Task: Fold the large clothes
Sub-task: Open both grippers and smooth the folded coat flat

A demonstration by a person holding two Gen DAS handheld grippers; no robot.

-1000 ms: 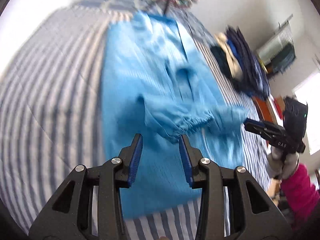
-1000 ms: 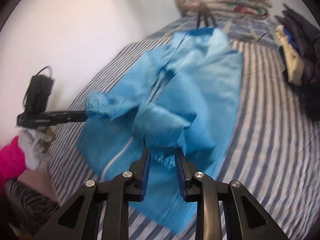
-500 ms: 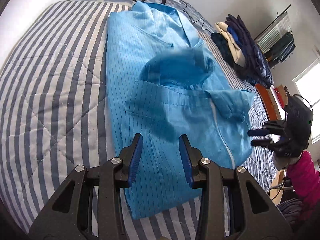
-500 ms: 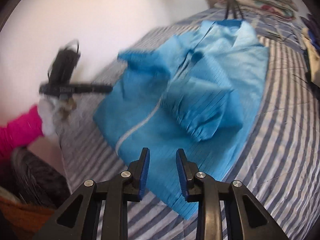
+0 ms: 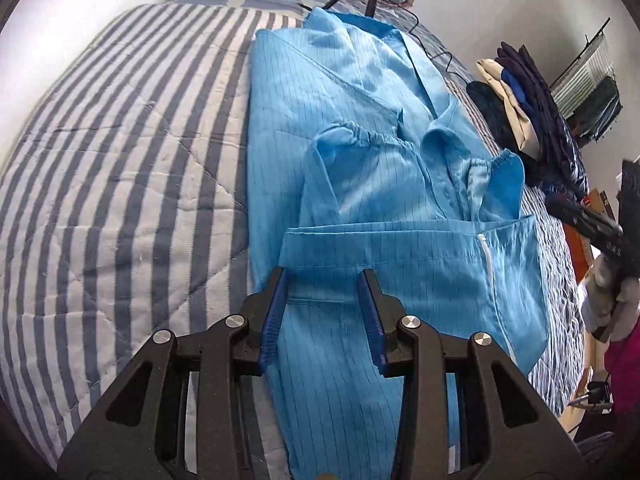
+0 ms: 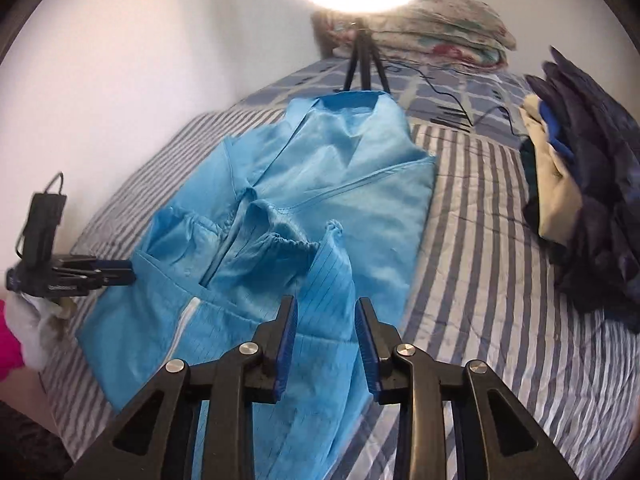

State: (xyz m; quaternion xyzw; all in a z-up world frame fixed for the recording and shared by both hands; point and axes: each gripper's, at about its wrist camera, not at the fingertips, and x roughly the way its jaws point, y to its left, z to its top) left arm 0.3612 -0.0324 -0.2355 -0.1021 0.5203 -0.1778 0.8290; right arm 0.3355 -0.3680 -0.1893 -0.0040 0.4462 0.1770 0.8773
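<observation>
A large light-blue coat (image 5: 360,184) with a white zipper lies flat on the striped bed, collar at the far end; it also shows in the right wrist view (image 6: 320,208). Both sleeves are folded in across its chest, elastic cuffs (image 5: 360,134) meeting near the middle. My left gripper (image 5: 324,280) is open and empty above the coat's lower left part. My right gripper (image 6: 326,308) is open and empty above the coat's lower right part. The right gripper also shows at the right edge of the left wrist view (image 5: 588,220), and the left gripper at the left of the right wrist view (image 6: 116,272).
The blue-and-white striped quilt (image 5: 120,160) covers the bed. A pile of dark and cream clothes (image 6: 580,200) lies on the right side. A ring light on a black tripod (image 6: 362,60) stands at the head, with folded bedding (image 6: 432,32) behind it and a cable.
Both grippers let go of the sleeve cuffs and drew back toward the coat's hem. The sleeves now lie folded across the chest.
</observation>
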